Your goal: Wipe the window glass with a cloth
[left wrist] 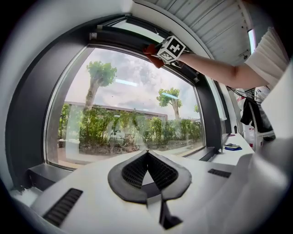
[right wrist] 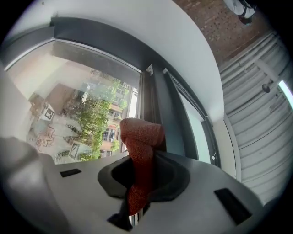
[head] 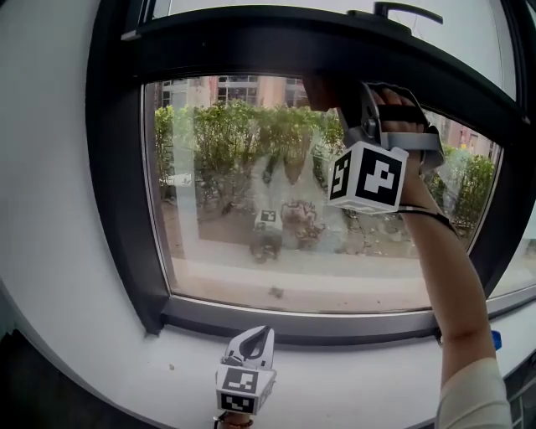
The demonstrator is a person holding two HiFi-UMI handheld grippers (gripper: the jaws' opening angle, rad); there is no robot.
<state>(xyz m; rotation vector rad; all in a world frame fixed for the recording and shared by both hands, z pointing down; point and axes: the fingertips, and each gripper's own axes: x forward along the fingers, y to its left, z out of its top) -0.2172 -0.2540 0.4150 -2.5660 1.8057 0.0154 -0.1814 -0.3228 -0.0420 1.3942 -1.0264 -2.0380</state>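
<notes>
The window glass [head: 276,209] fills a dark frame and shows trees and buildings outside. My right gripper [head: 335,94] is raised to the top edge of the pane, just under the upper frame bar. It is shut on a red cloth [right wrist: 139,151], whose folded end sticks out past the jaws toward the glass [right wrist: 68,100]. From the left gripper view the cloth [left wrist: 152,51] and the right gripper's marker cube [left wrist: 170,49] sit high against the frame. My left gripper [head: 254,342] rests low over the white sill, shut and empty, pointing at the glass [left wrist: 128,114].
A white sill [head: 360,377] runs below the window. The dark frame [head: 126,209] surrounds the pane, and a window handle [head: 408,12] sits above. A small blue object [left wrist: 233,147] lies on the sill at the right, and dark clothing [left wrist: 249,114] hangs beyond it.
</notes>
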